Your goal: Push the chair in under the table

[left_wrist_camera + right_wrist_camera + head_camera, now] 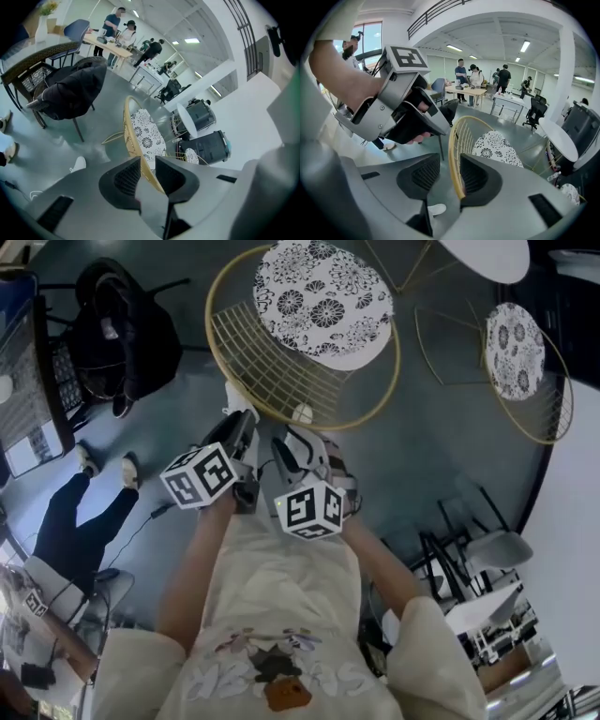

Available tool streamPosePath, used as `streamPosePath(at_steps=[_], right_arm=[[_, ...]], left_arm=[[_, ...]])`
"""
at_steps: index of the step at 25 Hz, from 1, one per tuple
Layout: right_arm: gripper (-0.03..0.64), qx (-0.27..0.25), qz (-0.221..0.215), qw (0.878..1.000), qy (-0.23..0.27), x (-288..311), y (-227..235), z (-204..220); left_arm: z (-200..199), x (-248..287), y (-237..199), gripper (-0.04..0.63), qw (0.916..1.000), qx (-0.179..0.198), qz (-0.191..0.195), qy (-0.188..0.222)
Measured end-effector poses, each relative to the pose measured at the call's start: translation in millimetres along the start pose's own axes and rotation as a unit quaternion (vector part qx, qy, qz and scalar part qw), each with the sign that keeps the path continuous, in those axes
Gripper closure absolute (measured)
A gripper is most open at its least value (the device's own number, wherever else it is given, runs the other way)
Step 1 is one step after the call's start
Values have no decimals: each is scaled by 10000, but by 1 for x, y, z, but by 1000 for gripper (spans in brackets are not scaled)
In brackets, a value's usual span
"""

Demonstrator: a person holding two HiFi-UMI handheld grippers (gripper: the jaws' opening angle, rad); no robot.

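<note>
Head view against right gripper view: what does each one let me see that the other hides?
Only the head view shows the person's beige top and right forearm.

Only the right gripper view shows people standing round a far table. It also shows the right gripper with its fingers apart, either side of the rim of the gold wire chair.

Both share that chair with its flowered cushion, and the left gripper.

We are looking down on a glossy grey floor (441,456) that is carrying a gold wire chair (323,301), a second chair (516,348) near a white table (487,254), and a black chair (122,324) draped with a jacket.
</note>
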State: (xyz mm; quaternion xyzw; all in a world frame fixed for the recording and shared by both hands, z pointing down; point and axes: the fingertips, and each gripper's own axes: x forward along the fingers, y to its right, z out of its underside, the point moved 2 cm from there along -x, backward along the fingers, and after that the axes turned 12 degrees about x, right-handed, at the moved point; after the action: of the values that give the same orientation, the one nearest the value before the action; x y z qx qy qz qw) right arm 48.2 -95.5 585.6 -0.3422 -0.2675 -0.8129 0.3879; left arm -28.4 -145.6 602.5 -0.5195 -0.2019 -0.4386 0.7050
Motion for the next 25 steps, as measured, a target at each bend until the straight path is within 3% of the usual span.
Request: streamPosePath(at_steps=[7, 13, 18, 22, 25], right_arm=[[492, -92, 170, 9998, -109, 26, 13, 5], [492, 187, 92, 9997, -158, 48, 15, 14], [492, -155, 67, 9994, -303, 63, 15, 24], [495, -442, 180, 9982, -365, 69, 14, 33], [543, -511, 253, 9978, -335, 72, 17, 33]], left_arm=[[-10, 23, -14, 515, 9998, -201, 5, 6], [-15, 36, -25, 514, 9993, -350, -15, 160], [-18, 40, -29, 514, 9994, -192, -211, 211], [-11, 47, -33, 511, 9992, -288, -208, 193], [-12, 52, -32, 511, 9989, -369, -137, 247]])
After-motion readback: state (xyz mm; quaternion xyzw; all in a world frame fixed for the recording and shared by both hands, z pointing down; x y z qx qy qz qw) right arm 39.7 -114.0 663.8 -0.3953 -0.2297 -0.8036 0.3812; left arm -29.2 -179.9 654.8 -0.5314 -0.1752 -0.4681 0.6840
